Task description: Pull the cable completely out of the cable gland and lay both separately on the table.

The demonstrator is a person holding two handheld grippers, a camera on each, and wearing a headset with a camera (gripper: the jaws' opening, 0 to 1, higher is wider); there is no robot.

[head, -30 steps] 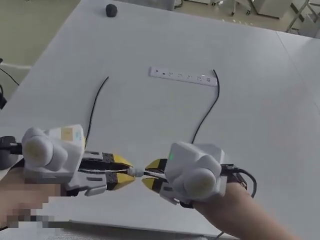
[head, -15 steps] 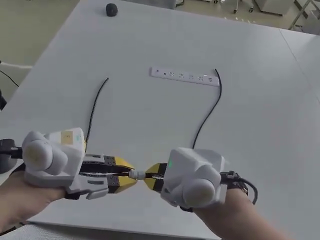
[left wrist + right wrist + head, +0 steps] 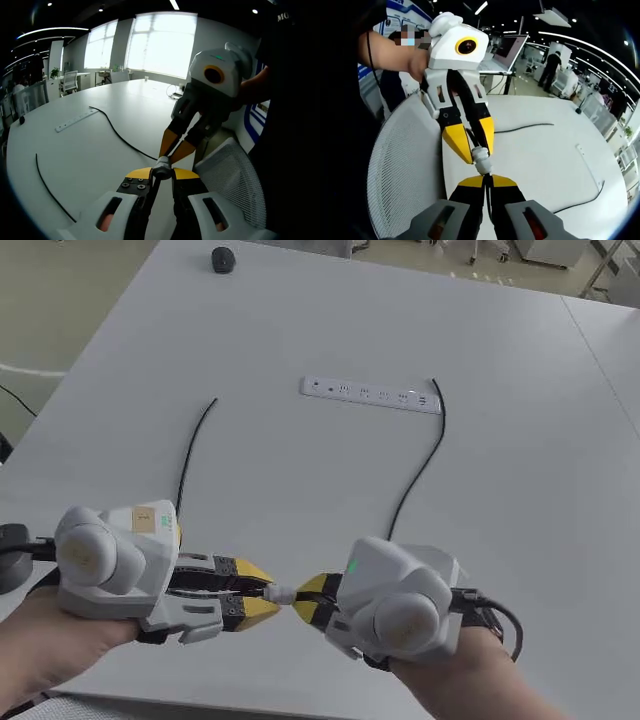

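Two hand-held grippers (image 3: 268,594) (image 3: 301,600) grip one cable gland (image 3: 282,593), one cable (image 3: 487,186).

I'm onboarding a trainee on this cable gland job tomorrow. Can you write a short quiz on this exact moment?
1. True or false: the cable gland lies on the table.
2. What does the left gripper clamp? A) the white cable gland B) a screwdriver C) nothing, its jaws are open
3. Fill in: the right gripper is shut on the thin black ___ next to the gland.

Key:
1. False. It is held up between the two grippers.
2. A
3. cable
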